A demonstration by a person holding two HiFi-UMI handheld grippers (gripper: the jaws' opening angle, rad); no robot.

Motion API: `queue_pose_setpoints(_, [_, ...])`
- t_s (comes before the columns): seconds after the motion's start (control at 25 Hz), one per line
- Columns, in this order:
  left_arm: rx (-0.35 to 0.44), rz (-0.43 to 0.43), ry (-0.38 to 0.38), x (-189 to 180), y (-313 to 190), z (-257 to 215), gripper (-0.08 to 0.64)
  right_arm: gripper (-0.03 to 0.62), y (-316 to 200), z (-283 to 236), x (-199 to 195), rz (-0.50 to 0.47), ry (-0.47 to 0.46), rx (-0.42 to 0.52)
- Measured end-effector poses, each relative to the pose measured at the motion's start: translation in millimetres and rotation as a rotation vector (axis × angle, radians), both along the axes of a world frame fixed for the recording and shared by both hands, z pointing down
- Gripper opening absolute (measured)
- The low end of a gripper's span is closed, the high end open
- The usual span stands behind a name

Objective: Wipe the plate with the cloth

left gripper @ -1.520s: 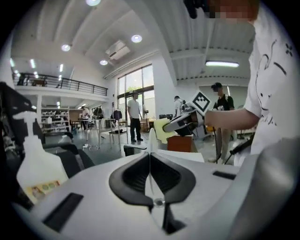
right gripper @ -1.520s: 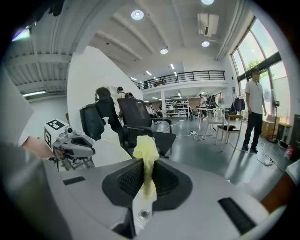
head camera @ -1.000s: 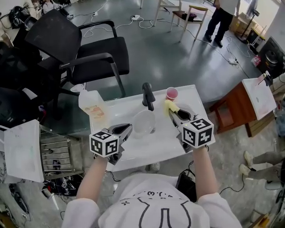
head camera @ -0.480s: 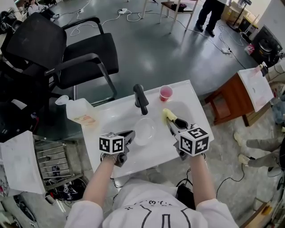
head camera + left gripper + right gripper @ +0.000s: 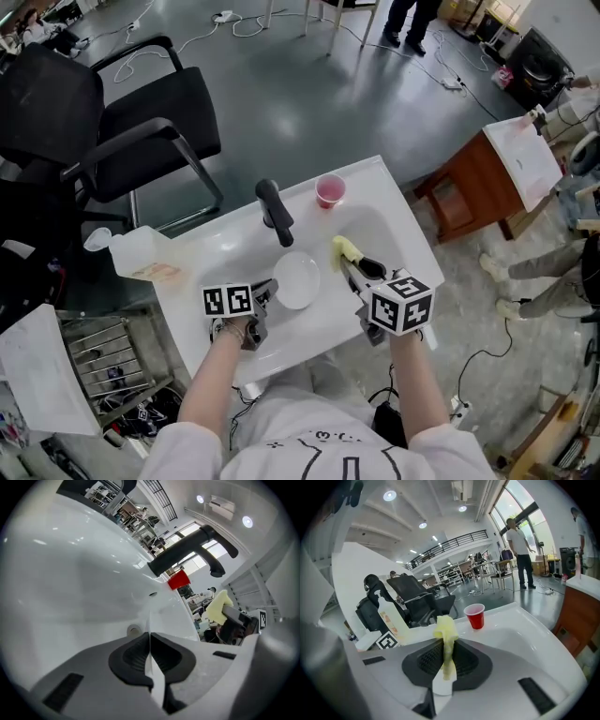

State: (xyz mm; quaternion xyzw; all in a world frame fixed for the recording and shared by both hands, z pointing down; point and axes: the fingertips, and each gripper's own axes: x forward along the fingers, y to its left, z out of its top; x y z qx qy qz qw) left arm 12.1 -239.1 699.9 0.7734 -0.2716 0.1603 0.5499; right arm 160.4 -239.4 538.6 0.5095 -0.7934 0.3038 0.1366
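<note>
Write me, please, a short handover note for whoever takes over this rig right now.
Left tool: shut on the rim of the plate, holding it over the white sink.
Right tool: shut on the yellow cloth, which sticks out past its tips.
The cloth is beside the plate, on its right, not touching it.
Done: both things gripped.
Left: bring the cloth onto the plate and wipe it.

red cup (image 5: pixel 329 190) beside black faucet (image 5: pixel 275 214) on white sink (image 5: pixel 375 202); black chair (image 5: pixel 155 103) behind
</note>
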Motion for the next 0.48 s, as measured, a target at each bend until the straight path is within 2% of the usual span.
queue_pose_setpoints(0.2, [-0.073,-0.040,-0.035,-5,-1,22,0.015,0.051,6,8,2,0.025,0.009,-0.024])
queue_pose_setpoints(0.32, [-0.124,-0.070,-0.104,-12,-1,40,0.023,0.051,7,9,-2,0.030,0.013,-0.028])
queue_pose_setpoints(0.48, [-0.177,-0.065,-0.210,-20,5,62,0.029,0.051,5,5,-10,0.030,0.021,-0.022])
